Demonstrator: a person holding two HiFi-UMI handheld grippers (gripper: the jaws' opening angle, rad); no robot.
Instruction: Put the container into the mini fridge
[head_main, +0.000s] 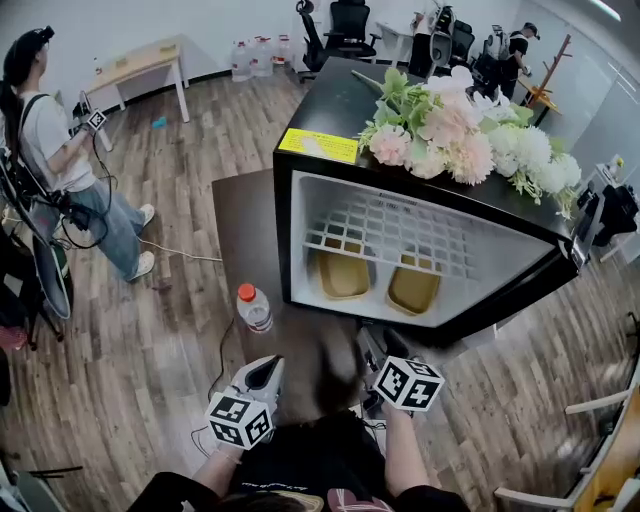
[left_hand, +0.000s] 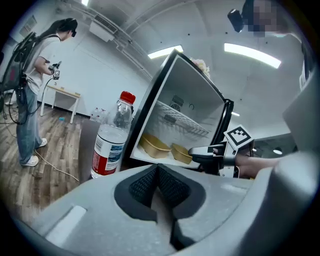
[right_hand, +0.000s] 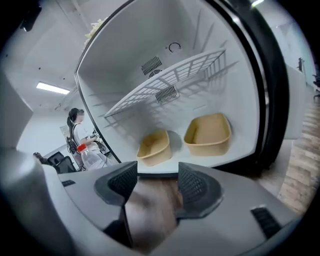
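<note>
Two tan containers sit in the mini fridge (head_main: 330, 115), both on its btm floor under the white wire shelf (head_main: 400, 232): left-hand container (head_main: 343, 277) and right-hand container (head_main: 413, 289) as the head view shows them, side by side, upright, open-topped, small gap b/w them, neither touched by a gripper. Fridge front stands open toward the person; cabinet black outside, white inside, and it rests on a dark worktop (head_main: 240, 225). Yellow label (head_main: 318, 145) on the fridge top near the front edge; bunch of pink and white flowers (head_main: 465, 135) lies on top toward the right. Right gripper (head_main: 380, 345) held low, just in front of the opening, aimed in at the two containers; its fingers (right_hand: 192, 185) are spread wide w/ nothing b/w them, only worktop showing in the gap. Left gripper (head_main: 268, 368) sits beside it, further from the fridge; its fingers (left_hand: 142, 186) are pressed together, tips meeting, nothing pinched. Clear water bottle (head_main: 254, 309) w/ red cap stands upright on the worktop just left of the fridge, ahead of the left gripper, not touching it. Another person (head_main: 60, 150) stands on the wood floor at far left, well apart from the worktop.
</note>
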